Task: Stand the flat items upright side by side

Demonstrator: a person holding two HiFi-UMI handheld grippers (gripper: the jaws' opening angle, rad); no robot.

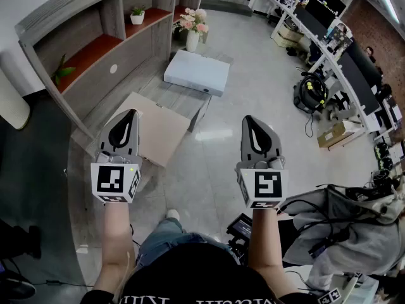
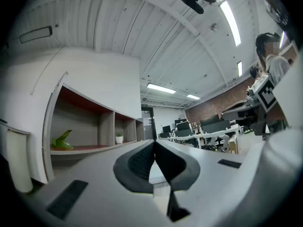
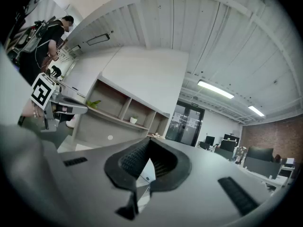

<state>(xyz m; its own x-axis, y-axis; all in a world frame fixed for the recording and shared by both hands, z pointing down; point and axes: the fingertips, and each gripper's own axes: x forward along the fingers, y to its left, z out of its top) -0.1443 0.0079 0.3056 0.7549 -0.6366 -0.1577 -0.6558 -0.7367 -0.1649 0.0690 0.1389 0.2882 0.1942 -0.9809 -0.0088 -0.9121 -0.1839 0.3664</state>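
Note:
Both grippers are held out level over the floor with nothing between their jaws. My left gripper (image 1: 130,114) is shut, its tips meeting in the left gripper view (image 2: 154,143). My right gripper (image 1: 250,120) is shut too, its pads together in the right gripper view (image 3: 149,141). Ahead of them a flat white box (image 1: 197,72) lies on a low grey table (image 1: 183,100). A flat brown cardboard sheet (image 1: 152,128) lies just beyond the left gripper's tip. Neither gripper touches either item.
A grey shelf unit (image 1: 95,49) with red-brown shelves and small plants runs along the left. A vase of flowers (image 1: 193,27) stands behind the white box. Desks with monitors (image 1: 342,49), a dark bag (image 1: 310,92) and a cardboard box (image 1: 334,133) fill the right.

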